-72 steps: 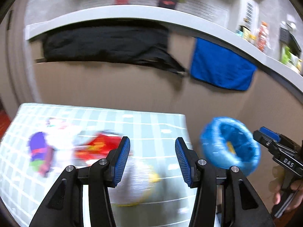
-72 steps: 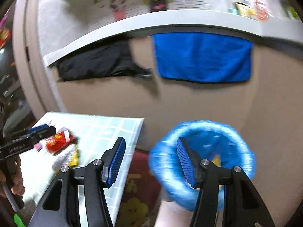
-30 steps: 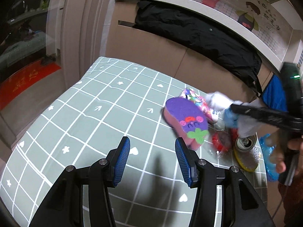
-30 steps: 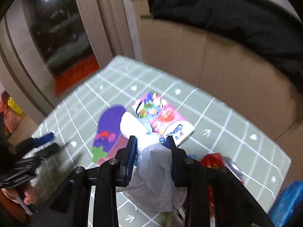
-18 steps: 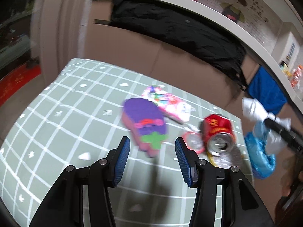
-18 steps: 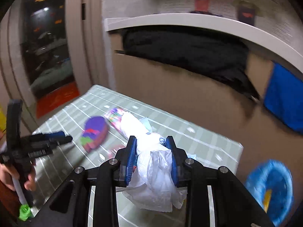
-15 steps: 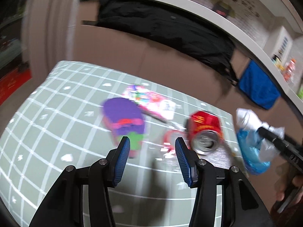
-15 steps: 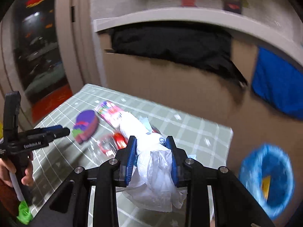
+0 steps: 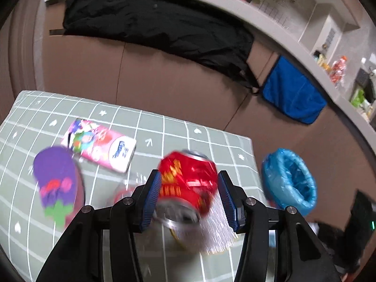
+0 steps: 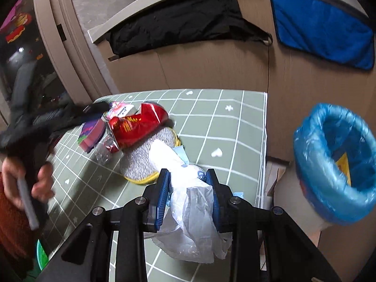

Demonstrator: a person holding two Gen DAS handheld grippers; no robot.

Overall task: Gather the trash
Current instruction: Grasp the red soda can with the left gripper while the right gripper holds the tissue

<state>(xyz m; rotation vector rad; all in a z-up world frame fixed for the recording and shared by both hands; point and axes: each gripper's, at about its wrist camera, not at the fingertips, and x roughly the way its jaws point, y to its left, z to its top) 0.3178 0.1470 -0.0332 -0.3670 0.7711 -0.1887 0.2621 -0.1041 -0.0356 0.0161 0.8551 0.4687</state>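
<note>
The left gripper (image 9: 189, 196) has its blue pads on either side of a crushed red drink can (image 9: 188, 184). The pads bracket the can closely, but blur hides whether they truly press it, so the grip cannot be told. The can lies on its side atop a silvery foil dish (image 10: 143, 159) on the green checked tablecloth (image 10: 211, 122). It looks light, thin-walled and already dented, so it would probably give under a squeeze; across its middle seems the surest hold.

The right gripper (image 10: 189, 197) pinches a wad of white plastic bag and tissue (image 10: 190, 199), soft and limp, hanging loose below the fingers.

To the right, beyond the table's edge, stands a bin with a blue liner (image 10: 338, 164), open-mouthed. At far left lie a pink tissue pack (image 9: 101, 145) and a purple foam toy (image 9: 56, 181).
</note>
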